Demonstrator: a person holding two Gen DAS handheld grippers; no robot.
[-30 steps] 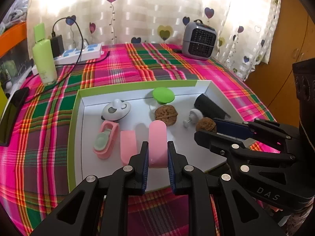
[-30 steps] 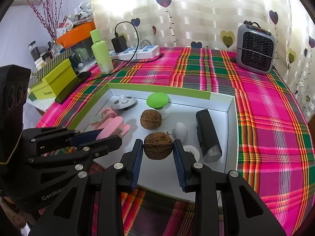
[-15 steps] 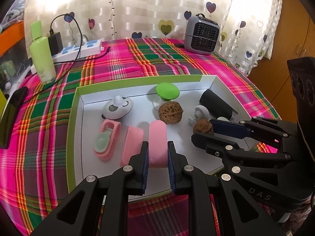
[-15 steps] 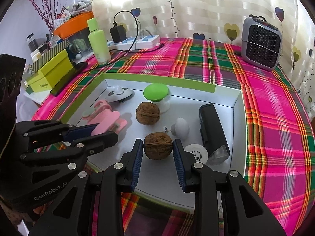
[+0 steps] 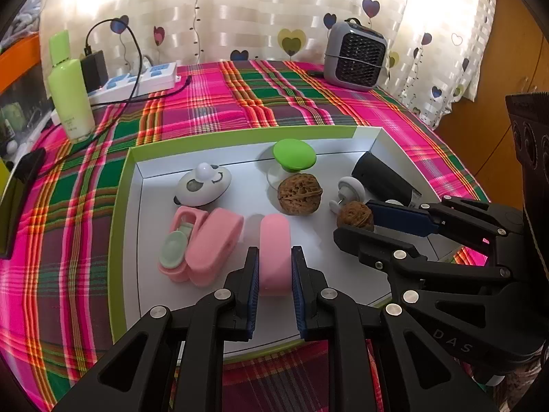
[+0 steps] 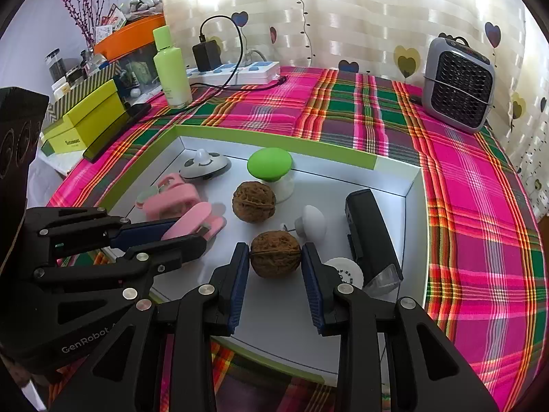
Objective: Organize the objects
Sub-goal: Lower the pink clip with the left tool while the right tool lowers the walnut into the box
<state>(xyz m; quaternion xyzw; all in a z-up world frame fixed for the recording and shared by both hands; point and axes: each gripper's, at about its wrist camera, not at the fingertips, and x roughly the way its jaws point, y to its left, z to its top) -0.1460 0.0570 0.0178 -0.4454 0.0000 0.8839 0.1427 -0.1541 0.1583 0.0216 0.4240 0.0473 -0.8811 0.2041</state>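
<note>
— Since a second ago, what has shifted?

— Both grippers have carried their loads deeper over the tray [image 5: 127,185]; the loose pink case [image 5: 211,249] now leans against the pink-and-mint case [image 5: 176,245], where before it lay apart.

— What does the left gripper [image 5: 274,269] hold?

— Its blue pads are pinched on a pink oblong case [image 5: 274,240], upright between them, over the tray's near half.

— And the right gripper [image 6: 276,267]?

— Clamped on a walnut [image 6: 276,255], pads touching both sides, just above the white floor.

— What lies in the tray?

— Taking the tray centre as the dial, in the right wrist view: a second walnut [image 6: 254,206] near the centre, a green-capped mushroom piece [image 6: 271,168] at twelve o'clock, a smiling white dome [image 6: 206,164] at ten, the pink cases at nine, a black oblong device [image 6: 370,237] at three, a small white mushroom knob [image 6: 312,223] between it and the held walnut, and a white disc [image 6: 346,271] at five.

— Outside it?

— A green bottle [image 6: 171,68] and power strip [image 6: 236,70] at eleven, a grey heater [image 6: 458,84] at two, all on the plaid cloth [image 6: 343,110].
</note>
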